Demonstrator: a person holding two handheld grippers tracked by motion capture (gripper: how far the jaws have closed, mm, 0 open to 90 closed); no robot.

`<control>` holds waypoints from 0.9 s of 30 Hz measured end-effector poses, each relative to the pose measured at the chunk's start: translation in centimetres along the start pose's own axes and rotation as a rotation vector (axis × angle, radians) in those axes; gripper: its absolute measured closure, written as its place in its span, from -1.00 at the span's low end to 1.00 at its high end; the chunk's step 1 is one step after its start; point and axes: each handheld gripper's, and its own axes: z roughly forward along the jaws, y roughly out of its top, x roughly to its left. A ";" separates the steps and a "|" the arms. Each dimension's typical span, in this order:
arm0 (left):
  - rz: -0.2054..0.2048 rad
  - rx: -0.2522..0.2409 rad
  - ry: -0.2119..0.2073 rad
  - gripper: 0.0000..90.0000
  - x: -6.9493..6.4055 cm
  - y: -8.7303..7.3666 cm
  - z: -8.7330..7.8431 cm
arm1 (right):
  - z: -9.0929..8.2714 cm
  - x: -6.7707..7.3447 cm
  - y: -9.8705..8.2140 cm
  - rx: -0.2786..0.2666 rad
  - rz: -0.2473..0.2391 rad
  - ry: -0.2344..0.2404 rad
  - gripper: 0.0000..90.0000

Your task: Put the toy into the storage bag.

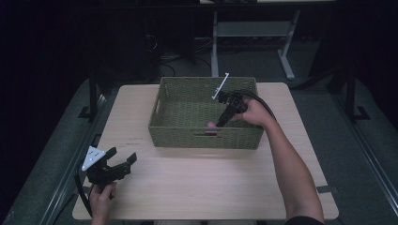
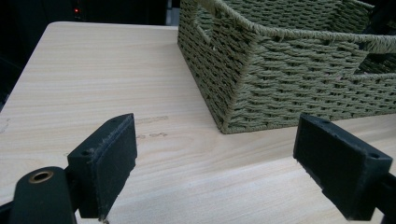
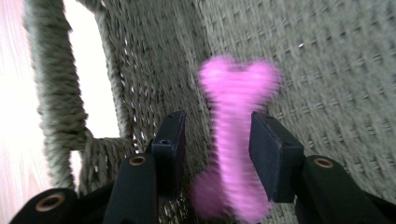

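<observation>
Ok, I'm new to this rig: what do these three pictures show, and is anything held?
A person holds a two-jaw tool in each hand. The high view looks down on a wooden table with a woven basket. The other two pictures come from cameras riding on the tools. The left hand-held gripper is open, holding nothing, near the basket. The right hand-held gripper reaches into the basket; a pink bone-shaped toy sits between its jaws, but one pad stands clear, so it seems not gripped.
</observation>
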 end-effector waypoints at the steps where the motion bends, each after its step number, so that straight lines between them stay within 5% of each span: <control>1: 0.000 0.000 -0.001 -0.71 0.0 0.0 0.0 | -0.2 0.0 0.0 -0.005 0.000 -0.001 0.23; 27: 0.010 0.003 -0.008 -0.71 -0.4 0.0 0.1 | -3.4 2.3 -1.8 -0.087 -0.003 -0.036 0.04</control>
